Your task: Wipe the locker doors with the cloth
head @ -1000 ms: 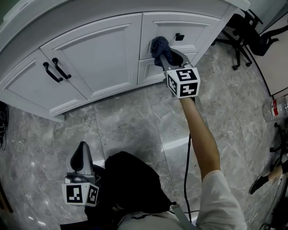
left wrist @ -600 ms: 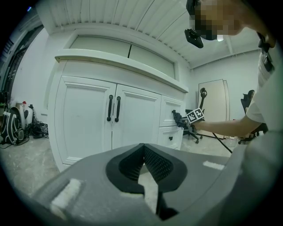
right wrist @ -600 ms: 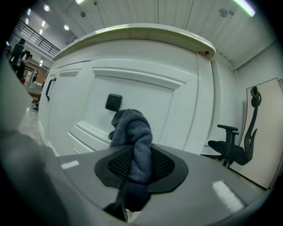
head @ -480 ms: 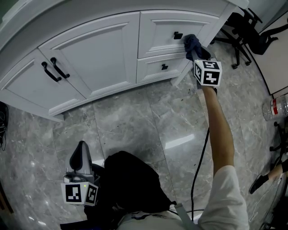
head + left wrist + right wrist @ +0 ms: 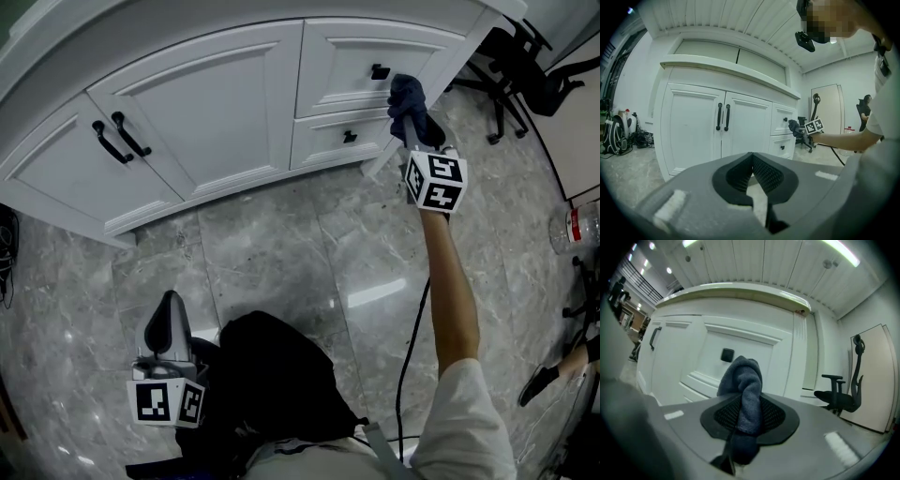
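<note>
Our right claw is clamped on the cloth. In the right gripper view the dark blue-grey cloth runs up between the two ribbed pads, which squeeze it from both sides. A rolled bunch of it sticks out past the tips.

In the head view this claw is stretched out at arm's length toward 1 o'clock, pointing at the white cabinet. The bunched end of the cloth lies at the right end of the upper drawer, just beside its square black knob and at about 4 o'clock from it. The cloth looks to be against the drawer front near the cabinet's corner post, though we cannot tell whether it presses there. The lower drawer lies toward 8 o'clock from the cloth. The two doors, with their pair of black bar handles, are well apart from the cloth, toward 9 o'clock.

Our left claw is held low at 7 o'clock in the head view, over the grey marble floor. Its jaws are together at the tips with nothing between them. An office chair stands at 2 o'clock, beyond the cabinet's right end.
</note>
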The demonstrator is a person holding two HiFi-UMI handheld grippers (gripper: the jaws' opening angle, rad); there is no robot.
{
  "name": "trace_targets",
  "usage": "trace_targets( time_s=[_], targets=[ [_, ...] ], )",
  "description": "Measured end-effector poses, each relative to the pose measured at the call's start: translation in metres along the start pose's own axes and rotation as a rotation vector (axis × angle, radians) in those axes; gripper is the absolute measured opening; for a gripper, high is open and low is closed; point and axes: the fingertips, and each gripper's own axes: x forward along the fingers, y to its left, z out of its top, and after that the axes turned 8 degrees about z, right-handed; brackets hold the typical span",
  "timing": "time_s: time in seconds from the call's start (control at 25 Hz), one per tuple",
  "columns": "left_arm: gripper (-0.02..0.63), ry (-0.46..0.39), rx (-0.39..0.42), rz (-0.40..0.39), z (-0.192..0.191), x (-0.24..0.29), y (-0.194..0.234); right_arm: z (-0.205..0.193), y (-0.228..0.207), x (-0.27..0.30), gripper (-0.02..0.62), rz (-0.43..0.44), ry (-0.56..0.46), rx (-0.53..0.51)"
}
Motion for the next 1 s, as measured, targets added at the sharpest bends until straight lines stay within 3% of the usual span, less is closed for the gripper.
trace_targets(
  time_s=[0.28,0.44,0.76,0.88,1.0],
  targets=[
    [0.002,0.009,-0.001,-0.005,-0.004,0.000,-0.003,0.001,0.142,-0.009,0.098,0.280,-0.080,-0.020],
    [0.002,0.009,0.000,0.001,-0.004,-0.003,-0.002,-0.013,0.187,0.019,0.098,0.358,-0.043,-0.041],
    [0.002,0.012,0.004,0.017,-0.003,-0.001,0.003,-0.034,0.191,0.062,0.098,0.369,0.049,-0.125],
    [0.002,0.018,0.005,0.016,-0.004,0.001,0.003,-0.037,0.175,0.061,0.098,0.341,0.071,-0.140],
    [0.002,0.022,0.006,0.013,-0.005,0.001,0.002,-0.044,0.144,0.059,0.098,0.273,0.089,-0.090]
  ],
)
